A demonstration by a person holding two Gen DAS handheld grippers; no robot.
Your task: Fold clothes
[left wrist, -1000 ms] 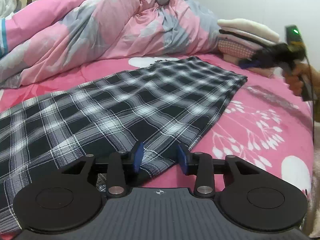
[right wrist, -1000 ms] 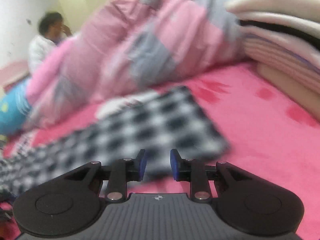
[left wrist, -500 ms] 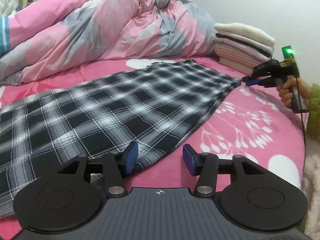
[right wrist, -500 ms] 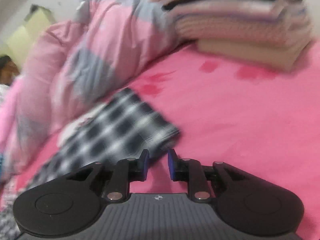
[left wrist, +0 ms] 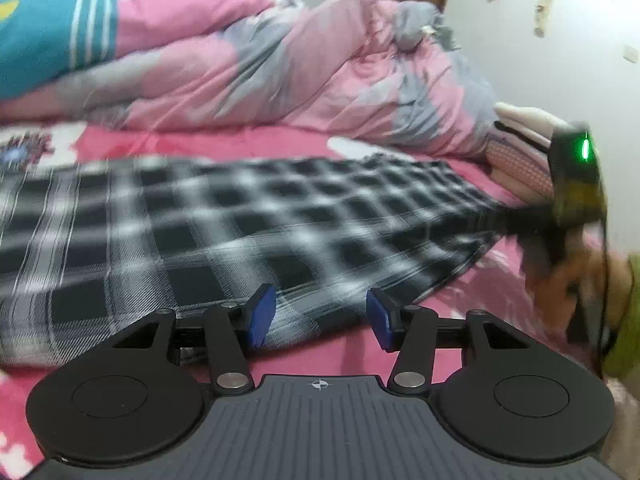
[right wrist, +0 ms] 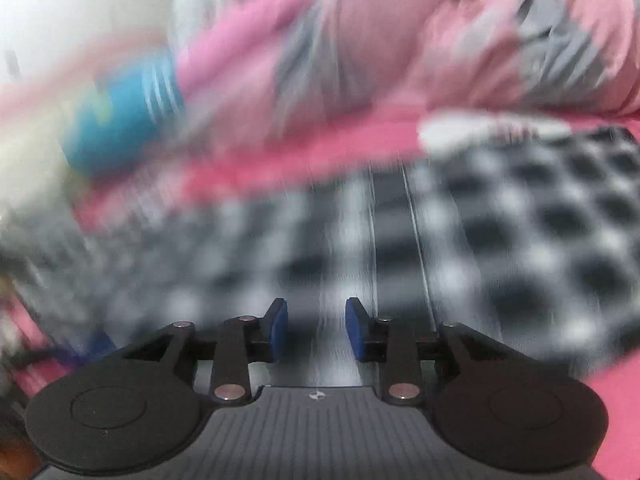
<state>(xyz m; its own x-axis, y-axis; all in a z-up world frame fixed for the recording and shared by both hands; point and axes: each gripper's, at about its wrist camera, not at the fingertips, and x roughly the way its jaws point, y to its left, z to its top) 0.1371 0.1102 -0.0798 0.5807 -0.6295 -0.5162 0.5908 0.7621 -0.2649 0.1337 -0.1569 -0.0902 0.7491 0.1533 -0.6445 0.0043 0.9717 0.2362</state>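
Left to right, left wrist view: teal pillow (left wrist: pixel 44 36) at far left, w/ white stripes, on the bedding heap. Next, 1 pink-grey duvet (left wrist: pixel 280 68), bunched along the back of the bed (left wrist: pixel 360 352), prob. shoved there to leave flat room for folding. In front lies the task's thing: 1 plaid cloth (left wrist: pixel 240 224), black-white check, spread flat on the pink sheet across most of the frame. Looks like a long strip, already doubled maybe; can't tell, too blurred.

Left gripper (left wrist: pixel 318 314) sits low at the cloth's near edge, fingers apart; its jaws have just been opening. Cloth edge shows between the blue pads (left wrist: pixel 260 312), but they don't press on it, so no grip. Likely placed there to pick up that near hem.

Further right: 1 stack (left wrist: pixel 520 148) of folded items against the wall, layers not countable here. Prob. where finished pieces go. In front of it the right gripper (left wrist: pixel 516 220), dark, green light on top, held by a hand (left wrist: pixel 568 280) w/ green sleeve, at the cloth's right end.

Right wrist view (v. blurred): right gripper (right wrist: pixel 316 330) over the plaid, fingers apart w/ a moderate gap, jaws have just been opening, nothing pinched. Cloth lies beneath and ahead. A person sits far back, top left.

Count: 2 grippers, both empty; 1 cloth, 1 duvet, 1 pillow, 1 stack. Judgement: both are lining up on edges for the next fold.
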